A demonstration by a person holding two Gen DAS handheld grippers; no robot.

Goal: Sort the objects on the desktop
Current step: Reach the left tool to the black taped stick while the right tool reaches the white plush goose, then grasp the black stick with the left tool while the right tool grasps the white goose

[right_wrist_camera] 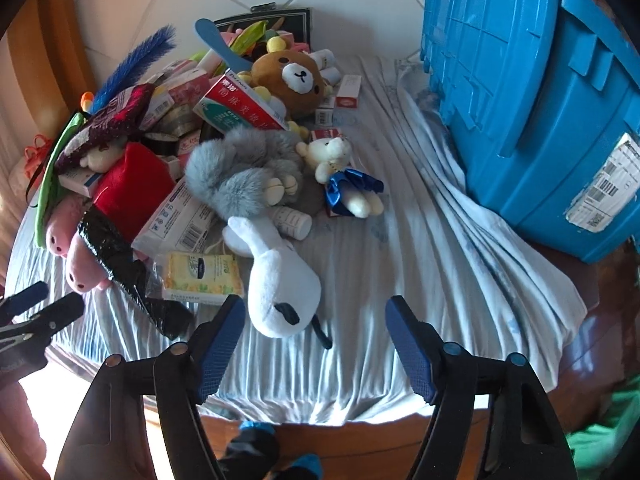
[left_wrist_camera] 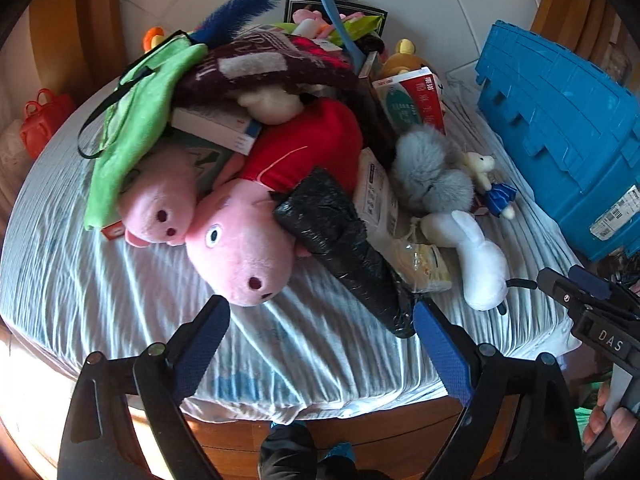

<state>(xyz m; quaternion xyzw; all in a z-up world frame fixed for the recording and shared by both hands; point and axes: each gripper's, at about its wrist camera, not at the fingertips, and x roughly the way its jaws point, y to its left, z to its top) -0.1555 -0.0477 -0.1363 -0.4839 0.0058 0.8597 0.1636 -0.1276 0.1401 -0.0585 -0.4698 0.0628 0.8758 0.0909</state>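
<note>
Both grippers hang over the near edge of a table covered with a wrinkled pale blue cloth [right_wrist_camera: 400,208], pointed down at a heap of clutter

Left gripper [left_wrist_camera: 320,320]: jaws spread wide, nothing between them. Its pads sit just short of the big pink pig plush [left_wrist_camera: 240,240] in a red dress and the rolled black plastic bag [left_wrist_camera: 344,240] lying across it. The right-side pad is just beside the bag's near end, contact unclear

Right gripper [right_wrist_camera: 316,320]: jaws apart, nothing pinched. White plush [right_wrist_camera: 280,280] lies just ahead, its near end between the two finger lines but no pad pressing on it

The sortable pile:
- smaller pink pig head [left_wrist_camera: 156,208] just left of the big pig, partly under a green cloth [left_wrist_camera: 136,120]
- grey fluffy plush [right_wrist_camera: 244,168] mid-pile, small white bear with blue bow [right_wrist_camera: 340,176] right beside it
- brown bear plush [right_wrist_camera: 296,76] at the back, against red-and-green medicine box [right_wrist_camera: 236,108]
- yellow tissue pack [right_wrist_camera: 200,276] between black bag and white plush
- blue feather [right_wrist_camera: 136,60] sticking up at the far left

Blue plastic crate [right_wrist_camera: 520,100] sits on the right side of the table, apart from the pile, with a barcode label facing the camera
</note>
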